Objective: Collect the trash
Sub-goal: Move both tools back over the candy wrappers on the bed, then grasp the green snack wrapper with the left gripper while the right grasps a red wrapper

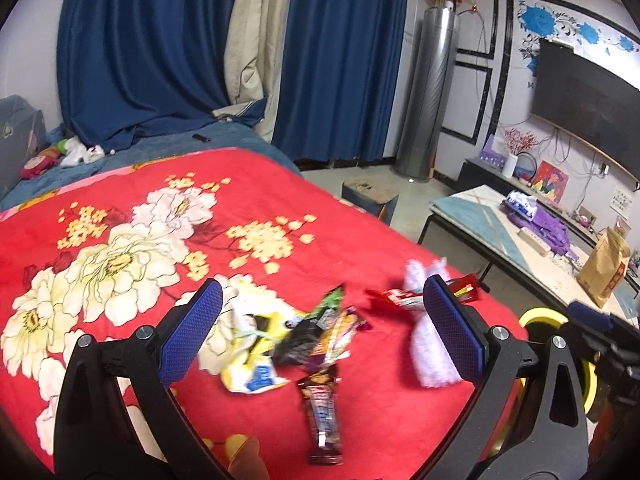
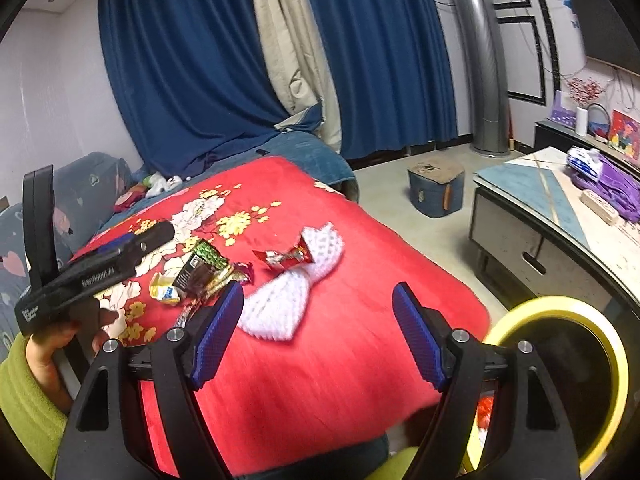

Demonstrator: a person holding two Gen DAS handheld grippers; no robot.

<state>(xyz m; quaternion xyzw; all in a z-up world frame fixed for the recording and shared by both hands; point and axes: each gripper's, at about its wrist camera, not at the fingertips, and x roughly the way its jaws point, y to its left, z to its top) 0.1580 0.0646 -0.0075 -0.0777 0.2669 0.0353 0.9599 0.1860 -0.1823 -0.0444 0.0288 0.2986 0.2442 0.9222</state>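
My left tongs (image 1: 320, 332) hang over the red flowered blanket (image 1: 120, 208) on the bed, their blue pads spread wide with nothing between them, nothing pressed. Below and just ahead of them lies the trash in a loose heap: a crumpled yellow and white wrapper (image 1: 250, 364), a green-tipped dark packet (image 1: 316, 320) lying across it, and a dark brown snack wrapper (image 1: 322, 416) stretched out nearest to me, apart from the heap by a little. To the right of that sits a red wrapper (image 1: 396, 298), touching a white foam net sleeve (image 1: 430, 344) that runs behind the right-hand pad. My right tongs (image 2: 318, 340) are also gaping wide and hold nothing; they point over the near edge of the bed, with the foam sleeve just beyond the left pad and the wrappers farther up and to the left. A yellow-rimmed bin (image 2: 560, 364) stands low at the right, beside the bed's edge. In the right wrist view my left hand (image 2: 60, 344), in a green sleeve (image 2: 24, 400), grips the handle of the other tool. A low tabletop (image 2: 532, 192) with purple clutter stands across the floor.
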